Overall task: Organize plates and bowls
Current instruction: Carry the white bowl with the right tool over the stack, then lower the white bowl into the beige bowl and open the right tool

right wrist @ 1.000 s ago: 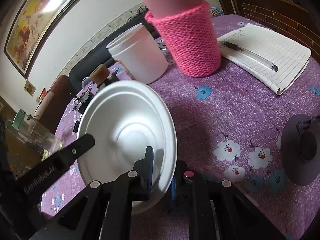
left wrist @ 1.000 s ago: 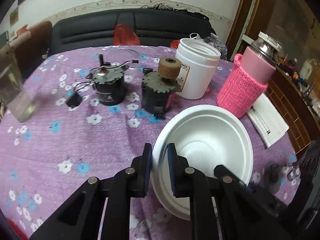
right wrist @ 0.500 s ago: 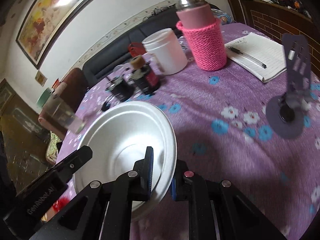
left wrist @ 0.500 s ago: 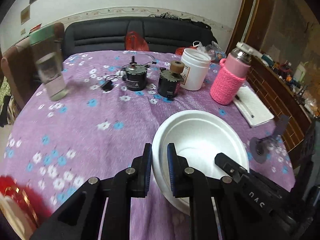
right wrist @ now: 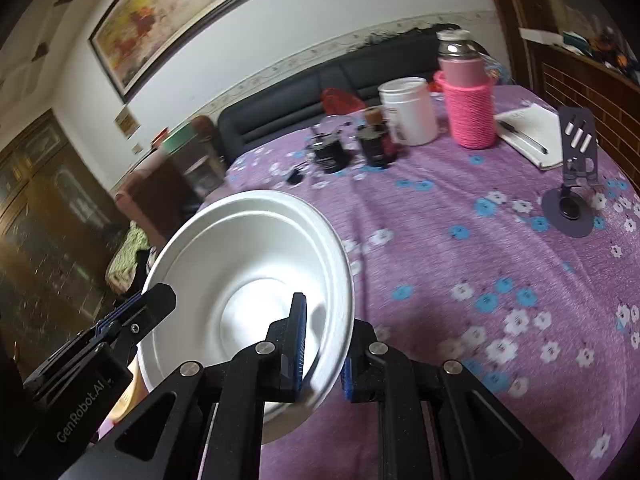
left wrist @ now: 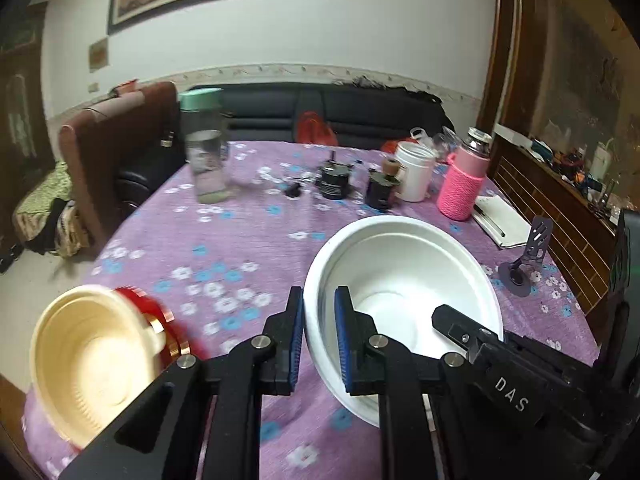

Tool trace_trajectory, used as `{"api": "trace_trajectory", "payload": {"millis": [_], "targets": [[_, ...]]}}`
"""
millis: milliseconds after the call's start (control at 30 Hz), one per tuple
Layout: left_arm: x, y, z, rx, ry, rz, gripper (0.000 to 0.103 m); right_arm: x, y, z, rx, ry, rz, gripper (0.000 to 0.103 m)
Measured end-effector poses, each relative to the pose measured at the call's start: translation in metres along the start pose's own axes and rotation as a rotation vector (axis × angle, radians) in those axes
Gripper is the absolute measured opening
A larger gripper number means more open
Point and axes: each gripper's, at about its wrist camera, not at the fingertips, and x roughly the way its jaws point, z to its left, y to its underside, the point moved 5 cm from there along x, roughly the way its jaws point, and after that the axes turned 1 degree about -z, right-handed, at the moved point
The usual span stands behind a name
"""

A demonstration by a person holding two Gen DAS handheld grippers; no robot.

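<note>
1. Left wrist view: my left gripper (left wrist: 319,334) has its jaws nearly closed, pinching the near-left rim of the white bowl (left wrist: 404,280). One pad sits outside the wall, the other inside.
2. Same view: my right gripper (left wrist: 456,326) comes in from the lower right with a fingertip inside the bowl at the near-right rim. Its jaw gap isn't visible from here.
3. The bowl is held tilted above the worktop (left wrist: 240,240), clear of the purple flowered cloth.
4. Lower left: a cream bowl (left wrist: 92,364) sits at the near-left edge of the worktop, partly covering a red item (left wrist: 160,312). Blurred, can't tell more.
5. Far side of the worktop: clear bottle (left wrist: 206,152) with green cap, two dark motors, white jar (left wrist: 414,176), pink knit-sleeved flask (left wrist: 464,184), notebook (left wrist: 502,220), small grey stand (left wrist: 524,256).
6. Right wrist view: right gripper (right wrist: 322,342) jaws are narrowly parted and clamped across the bowl's (right wrist: 248,280) near-right rim, one pad inside and one outside.
7. Same view: left gripper (right wrist: 138,312) grips the opposite rim at lower left. The bowl hangs between both, tipped with its open side towards the camera, over the worktop's (right wrist: 460,280) left edge.
8. Jar (right wrist: 408,110), flask (right wrist: 468,100) and stand (right wrist: 572,184) are well apart from the bowl.
</note>
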Motion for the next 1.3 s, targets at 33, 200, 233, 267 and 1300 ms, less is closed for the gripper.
{"api": "trace_trajectory", "payload": {"millis": [33,200,233,267,1300], "targets": [[-0.008,0.003,0.008,-0.010,-0.006,-0.007,0.015,-0.001,0.003,0.006,-0.009,-0.007,0.003,0.016],[-0.038,0.013,0.035,-0.046,-0.044,-0.038,0.015,-0.005,0.019,0.041,-0.061,-0.039,0.017,0.016],[-0.044,0.015,0.041,-0.046,-0.057,-0.042,0.015,-0.005,0.022,0.046,-0.069,-0.041,0.019,0.016],[-0.048,0.017,0.044,-0.047,-0.065,-0.045,0.015,-0.006,0.025,0.053,-0.080,-0.046,0.021,0.016],[-0.095,0.044,0.172,-0.150,-0.280,-0.121,0.015,0.041,0.070,0.190,-0.249,-0.144,0.119,0.017]]}}
